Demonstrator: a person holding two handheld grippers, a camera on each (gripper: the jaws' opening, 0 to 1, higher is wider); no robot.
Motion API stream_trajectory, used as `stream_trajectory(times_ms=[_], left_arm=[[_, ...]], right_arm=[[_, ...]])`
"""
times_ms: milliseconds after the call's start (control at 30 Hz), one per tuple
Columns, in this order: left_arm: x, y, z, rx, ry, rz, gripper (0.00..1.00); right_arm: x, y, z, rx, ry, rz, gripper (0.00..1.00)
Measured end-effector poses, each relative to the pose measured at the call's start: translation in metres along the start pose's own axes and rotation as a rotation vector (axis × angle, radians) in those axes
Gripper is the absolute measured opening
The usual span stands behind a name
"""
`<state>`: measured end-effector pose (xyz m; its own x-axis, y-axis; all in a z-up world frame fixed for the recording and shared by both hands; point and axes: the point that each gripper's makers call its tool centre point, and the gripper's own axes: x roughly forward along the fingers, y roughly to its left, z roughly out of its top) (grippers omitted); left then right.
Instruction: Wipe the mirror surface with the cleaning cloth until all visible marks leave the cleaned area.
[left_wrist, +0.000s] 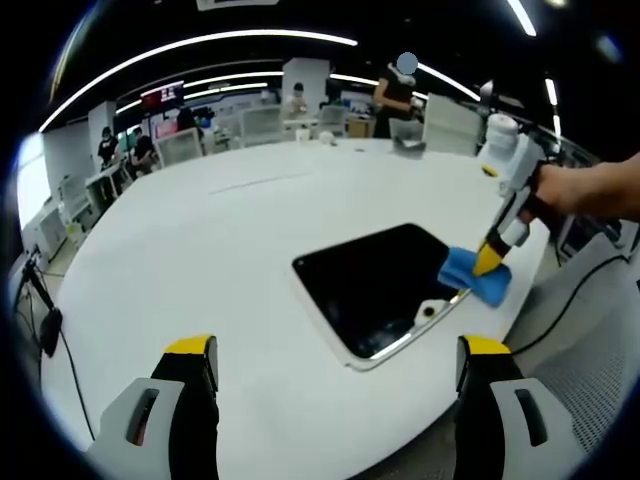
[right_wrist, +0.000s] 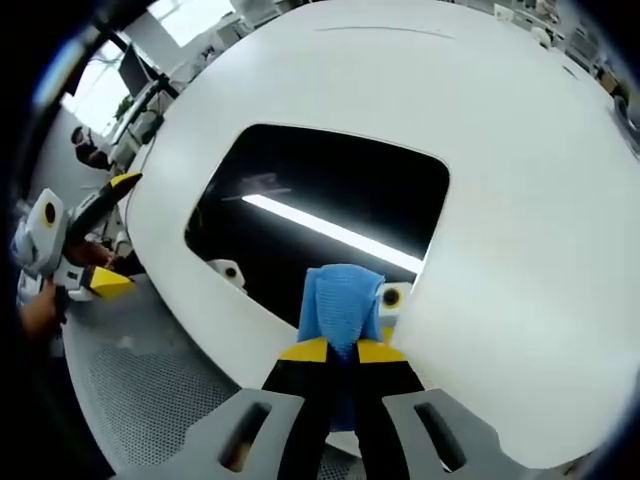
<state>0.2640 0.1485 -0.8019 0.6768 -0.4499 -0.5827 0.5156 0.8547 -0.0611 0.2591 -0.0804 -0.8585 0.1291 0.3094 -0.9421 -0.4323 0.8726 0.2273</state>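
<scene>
Pinched between the closed jaws of the right hand-held gripper (right_wrist: 341, 352), one blue cleaning cloth (right_wrist: 338, 303) rests on the mirror's near rim. One dark mirror (right_wrist: 320, 215) with a white frame lies flat near the edge of the round white worktop (right_wrist: 500, 150). Wide apart stand the jaws of the left hand-held gripper (left_wrist: 335, 365), holding nothing, short of the mirror (left_wrist: 375, 280).

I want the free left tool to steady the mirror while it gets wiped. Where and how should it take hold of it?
Probably the mirror's pale rim at the corner nearest the left tool, coming in low from the table edge. The mirror lies flat, so its thin rim is the part to pinch, and that corner is away from the blue cloth.
</scene>
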Motion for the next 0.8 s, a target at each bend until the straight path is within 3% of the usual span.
stream_trajectory(times_ms=[800], left_arm=[[0.0012,-0.0013,-0.0009,0.005,0.004,-0.009,1.0]], right_arm=[[-0.002,-0.0079,-0.0021,0.001,0.022,-0.015,0.02]])
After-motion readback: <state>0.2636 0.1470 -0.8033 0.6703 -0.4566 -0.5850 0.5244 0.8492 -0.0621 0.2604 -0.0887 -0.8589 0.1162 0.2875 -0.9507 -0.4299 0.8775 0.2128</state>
